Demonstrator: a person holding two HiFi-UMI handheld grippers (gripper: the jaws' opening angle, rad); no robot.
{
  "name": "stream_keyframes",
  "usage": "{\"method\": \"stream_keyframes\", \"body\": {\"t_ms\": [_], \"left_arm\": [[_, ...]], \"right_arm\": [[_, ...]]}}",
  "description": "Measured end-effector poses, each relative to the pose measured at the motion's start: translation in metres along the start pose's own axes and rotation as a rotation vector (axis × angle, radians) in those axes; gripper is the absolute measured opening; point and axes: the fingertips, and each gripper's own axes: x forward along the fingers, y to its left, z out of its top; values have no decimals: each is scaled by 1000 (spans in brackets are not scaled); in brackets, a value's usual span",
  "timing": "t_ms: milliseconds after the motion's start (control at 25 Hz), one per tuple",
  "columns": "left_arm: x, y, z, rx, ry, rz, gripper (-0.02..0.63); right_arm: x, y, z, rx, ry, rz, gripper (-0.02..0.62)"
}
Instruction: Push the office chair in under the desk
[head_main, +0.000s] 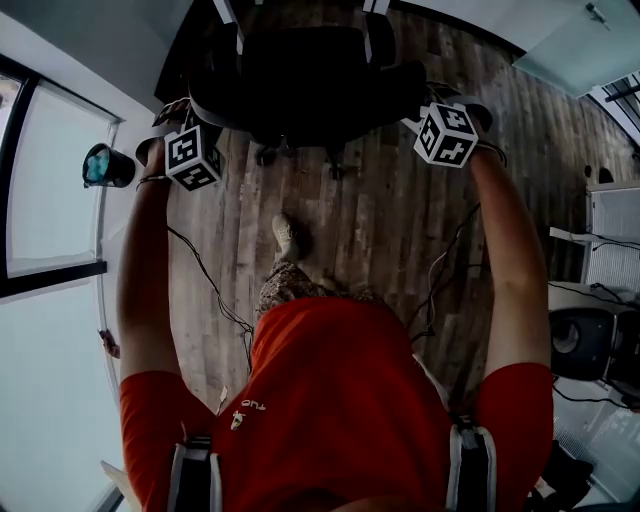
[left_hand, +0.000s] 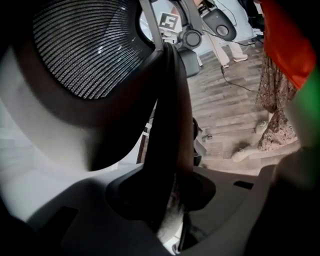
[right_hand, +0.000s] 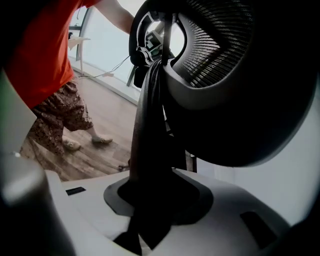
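Observation:
The black office chair stands on the wood floor at the top of the head view, its back towards me. My left gripper is at the backrest's left edge and my right gripper at its right edge. In the left gripper view the left gripper is shut on the backrest's black rim, beside the mesh. In the right gripper view the right gripper likewise clamps the black rim under the mesh. White legs show beyond the chair; I cannot make out a desk top.
A glass wall runs along the left, with a dark round object beside it. Cables trail over the floor. A black speaker and a white cabinet stand at the right. My foot is behind the chair's base.

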Motion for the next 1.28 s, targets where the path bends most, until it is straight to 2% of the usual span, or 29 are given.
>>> {"method": "stream_keyframes", "body": {"t_ms": [680,1280], "left_arm": [[117,129,-43,55,-53,-4,127],[189,217,-80,93,-92,7,129]], "right_arm": [[88,-133,-12,77,55,3,135],[148,-223,-10,137,92,1,137]]}}
